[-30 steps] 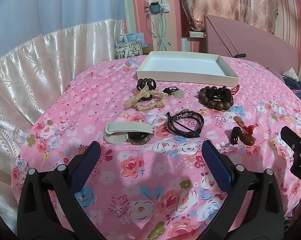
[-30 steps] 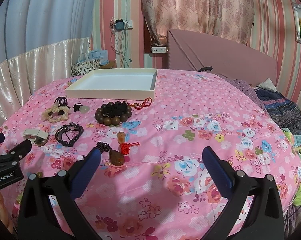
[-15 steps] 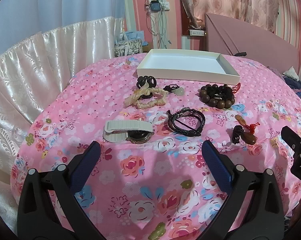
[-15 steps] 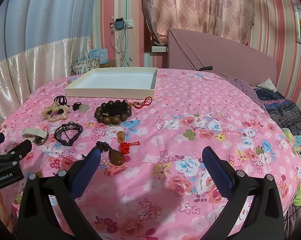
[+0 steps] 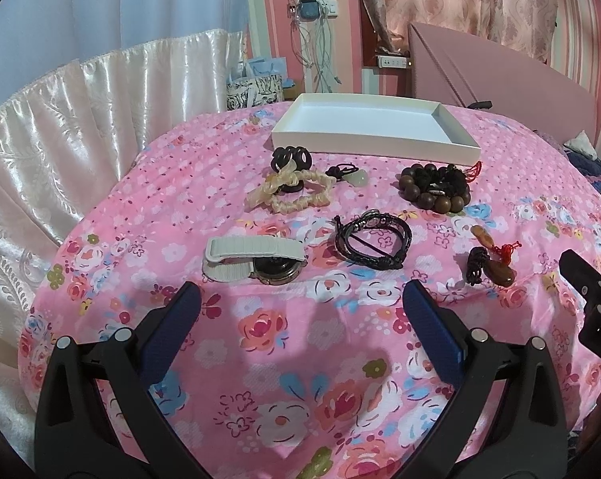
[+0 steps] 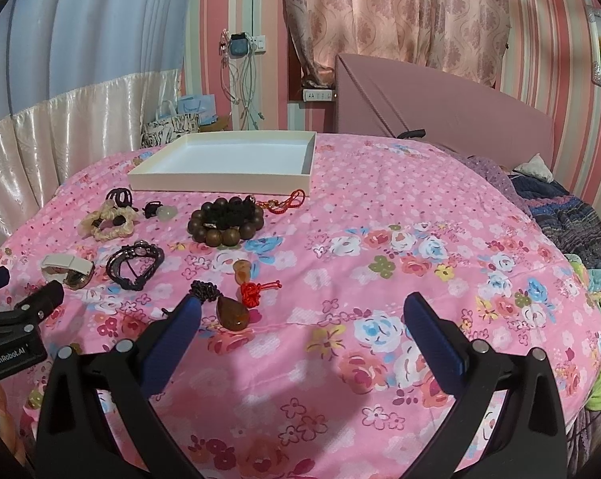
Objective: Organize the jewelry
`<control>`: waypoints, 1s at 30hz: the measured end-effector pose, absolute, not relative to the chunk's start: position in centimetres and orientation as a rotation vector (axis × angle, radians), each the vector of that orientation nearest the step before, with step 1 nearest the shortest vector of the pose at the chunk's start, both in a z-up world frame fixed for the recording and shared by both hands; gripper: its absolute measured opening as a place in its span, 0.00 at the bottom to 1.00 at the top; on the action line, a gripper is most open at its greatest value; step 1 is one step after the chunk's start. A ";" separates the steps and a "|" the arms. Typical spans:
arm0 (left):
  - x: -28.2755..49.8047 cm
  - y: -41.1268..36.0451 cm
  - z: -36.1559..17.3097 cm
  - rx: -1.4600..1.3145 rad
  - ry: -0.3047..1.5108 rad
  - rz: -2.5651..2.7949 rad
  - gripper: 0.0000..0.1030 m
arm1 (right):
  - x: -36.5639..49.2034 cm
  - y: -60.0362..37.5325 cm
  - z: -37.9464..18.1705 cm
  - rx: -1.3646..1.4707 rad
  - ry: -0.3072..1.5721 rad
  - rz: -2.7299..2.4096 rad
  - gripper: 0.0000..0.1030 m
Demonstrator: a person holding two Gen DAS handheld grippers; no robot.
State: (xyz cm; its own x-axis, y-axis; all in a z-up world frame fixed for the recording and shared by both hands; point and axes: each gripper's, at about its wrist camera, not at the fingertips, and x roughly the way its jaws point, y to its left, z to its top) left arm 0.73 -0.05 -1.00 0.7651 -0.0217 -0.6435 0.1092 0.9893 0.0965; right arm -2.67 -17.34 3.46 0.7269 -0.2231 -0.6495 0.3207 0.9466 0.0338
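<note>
Jewelry lies spread on a pink floral bedspread before an empty white tray [image 5: 374,141] [image 6: 220,181]. A watch with a white strap [image 5: 252,257] [image 6: 66,269] lies just ahead of my open left gripper [image 5: 300,299]. Beyond it are a black cord bracelet [image 5: 374,241] [image 6: 134,263], a cream scrunchie [image 5: 296,195] [image 6: 108,221], black hair ties [image 5: 290,157], a pale stone pendant [image 5: 358,177] and a brown bead bracelet [image 5: 434,191] [image 6: 224,221]. A brown pendant with a red knot [image 6: 232,311] [image 5: 498,267] lies beside the left finger of my open right gripper [image 6: 302,303]. Both hold nothing.
The bed drops off at the left toward a cream satin curtain [image 5: 80,119]. A pink headboard [image 6: 440,111] stands behind, with folded bedding [image 6: 572,223] at the right. A gift bag [image 5: 256,90] and hanging cables [image 5: 312,40] sit by the striped wall.
The left gripper has drifted slightly, so the jewelry sits a little lower and nearer in its view. The right gripper has hardly moved. Both stay open.
</note>
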 end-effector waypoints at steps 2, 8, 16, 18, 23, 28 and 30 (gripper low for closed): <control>0.8 -0.1 -1.0 0.132 0.700 -0.075 0.97 | -2.7 -17.4 3.4 0.148 0.695 -0.300 0.98; 0.9 -0.6 -1.1 0.152 0.714 -0.122 0.97 | -2.2 -17.3 3.0 0.157 0.690 -0.280 0.98; 2.2 -0.9 -1.4 0.180 0.756 -0.161 0.97 | -0.8 -17.4 3.8 0.155 0.696 -0.237 0.98; 3.2 -0.5 -1.5 0.176 0.786 -0.151 0.97 | -0.1 -17.6 4.1 0.154 0.702 -0.229 0.98; 5.0 0.7 -0.3 0.129 0.803 -0.167 0.97 | 1.7 -17.8 5.2 0.078 0.714 -0.297 0.98; 7.0 0.9 1.2 0.131 0.802 -0.213 0.97 | 4.2 -18.9 5.5 0.102 0.750 -0.273 0.98; 8.2 1.0 1.4 0.112 0.826 -0.226 0.97 | 5.2 -19.8 5.3 0.176 0.785 -0.214 0.98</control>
State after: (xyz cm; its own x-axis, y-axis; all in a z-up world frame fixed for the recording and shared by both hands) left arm 8.20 0.99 1.45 0.6555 -0.1558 -0.7390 0.2423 0.9701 0.0104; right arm 5.24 -19.78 5.31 0.6876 -0.1248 -0.7153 0.2554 0.9637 0.0774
